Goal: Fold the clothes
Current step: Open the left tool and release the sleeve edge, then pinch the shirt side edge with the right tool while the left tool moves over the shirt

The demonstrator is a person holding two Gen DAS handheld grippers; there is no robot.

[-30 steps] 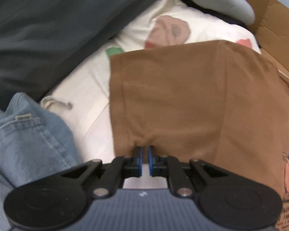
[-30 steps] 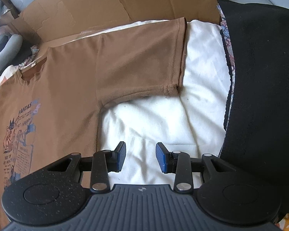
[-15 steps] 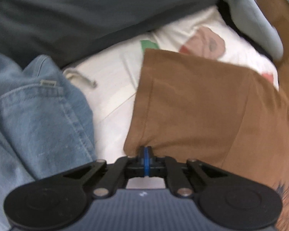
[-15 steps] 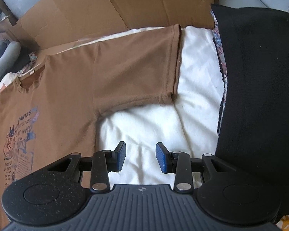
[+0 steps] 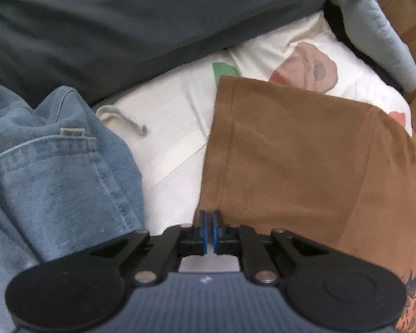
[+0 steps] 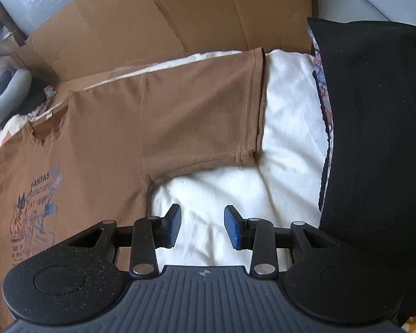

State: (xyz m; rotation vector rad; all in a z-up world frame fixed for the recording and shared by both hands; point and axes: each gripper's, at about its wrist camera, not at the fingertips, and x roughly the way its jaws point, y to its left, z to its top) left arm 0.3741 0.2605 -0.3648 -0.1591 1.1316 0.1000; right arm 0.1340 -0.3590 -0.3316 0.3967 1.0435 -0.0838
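Note:
A brown T-shirt (image 6: 97,144) with a printed graphic lies flat on white bedding. Its left sleeve (image 5: 291,152) fills the right half of the left wrist view. My left gripper (image 5: 208,229) is shut on that sleeve's lower hem corner, its blue pads almost touching. The other sleeve (image 6: 208,116) is spread out in the right wrist view. My right gripper (image 6: 202,226) stands open over the white bedding (image 6: 285,144), just below that sleeve's armpit and to the right of the shirt's body, with nothing between its fingers.
Blue jeans (image 5: 47,172) lie bunched at the left, a dark grey cloth (image 5: 124,27) behind them. A black garment (image 6: 374,138) bounds the right side. Brown cardboard (image 6: 180,14) stands behind the shirt. A grey neck pillow (image 6: 5,94) sits at the far left.
The left gripper closed on the sleeve's hem corner and swung right, bringing the jeans further into view. The right gripper, still open, edged slightly closer to the other sleeve.

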